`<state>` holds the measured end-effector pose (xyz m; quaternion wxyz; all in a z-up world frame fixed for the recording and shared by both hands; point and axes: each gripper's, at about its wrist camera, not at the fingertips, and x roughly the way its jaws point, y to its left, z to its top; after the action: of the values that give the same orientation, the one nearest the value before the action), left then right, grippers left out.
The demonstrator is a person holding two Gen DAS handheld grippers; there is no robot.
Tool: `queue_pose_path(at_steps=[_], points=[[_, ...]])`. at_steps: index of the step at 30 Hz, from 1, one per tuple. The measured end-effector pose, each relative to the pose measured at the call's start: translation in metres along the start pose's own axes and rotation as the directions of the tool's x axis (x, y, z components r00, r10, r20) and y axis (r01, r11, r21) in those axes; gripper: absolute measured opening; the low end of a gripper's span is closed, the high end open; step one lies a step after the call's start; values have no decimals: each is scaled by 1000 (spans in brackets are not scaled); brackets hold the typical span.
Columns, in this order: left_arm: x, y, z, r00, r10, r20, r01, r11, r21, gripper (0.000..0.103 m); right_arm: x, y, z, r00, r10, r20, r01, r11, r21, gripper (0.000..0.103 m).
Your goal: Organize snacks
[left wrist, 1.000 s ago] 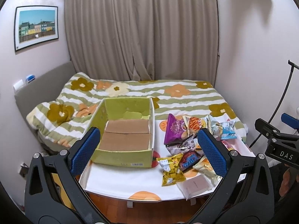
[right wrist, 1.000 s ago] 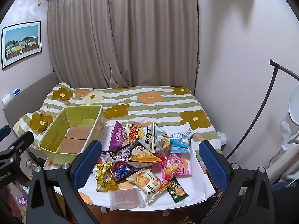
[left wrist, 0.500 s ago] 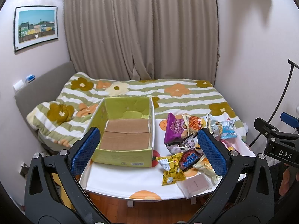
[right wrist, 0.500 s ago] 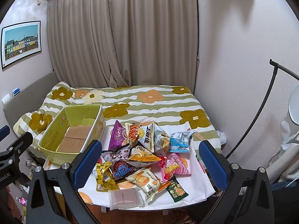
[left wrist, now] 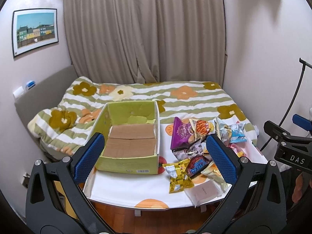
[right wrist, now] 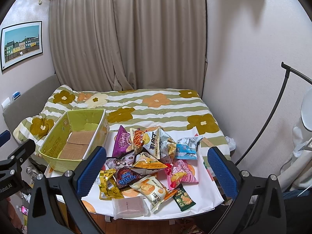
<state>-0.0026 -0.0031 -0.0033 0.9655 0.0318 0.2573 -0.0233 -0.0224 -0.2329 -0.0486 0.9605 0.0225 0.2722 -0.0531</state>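
Note:
An empty green cardboard box [left wrist: 128, 136] [right wrist: 74, 136] with a brown floor stands on the left of a white table [left wrist: 126, 187] [right wrist: 206, 200]. A pile of several snack packets lies to its right: a purple bag [left wrist: 180, 134] [right wrist: 121, 141], a gold packet [left wrist: 178, 175] [right wrist: 108, 183], a light blue packet [right wrist: 186, 149], a pink packet [right wrist: 180, 173], a pale wrapped bar [right wrist: 129, 206]. My left gripper [left wrist: 156, 156] is open and empty, held back from the table's front edge. My right gripper [right wrist: 156, 169] is open and empty, above the table's front edge.
The table stands against a bed with a green-striped flower quilt [right wrist: 156, 105]. Curtains [right wrist: 126, 39] hang behind. A black curved stand [right wrist: 273, 105] rises at the right by the wall. Wood floor shows under the table's front edge [left wrist: 156, 220].
Both grippers have drifted very slightly; the box and the snacks lie as before.

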Motion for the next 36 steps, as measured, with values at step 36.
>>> queue_pose_path(at_steps=[36], points=[[61,-46,-38,972,-72,-224,70,997,-16,103,37,-58,-15,990,-16,-142,12,1000,-27,103]])
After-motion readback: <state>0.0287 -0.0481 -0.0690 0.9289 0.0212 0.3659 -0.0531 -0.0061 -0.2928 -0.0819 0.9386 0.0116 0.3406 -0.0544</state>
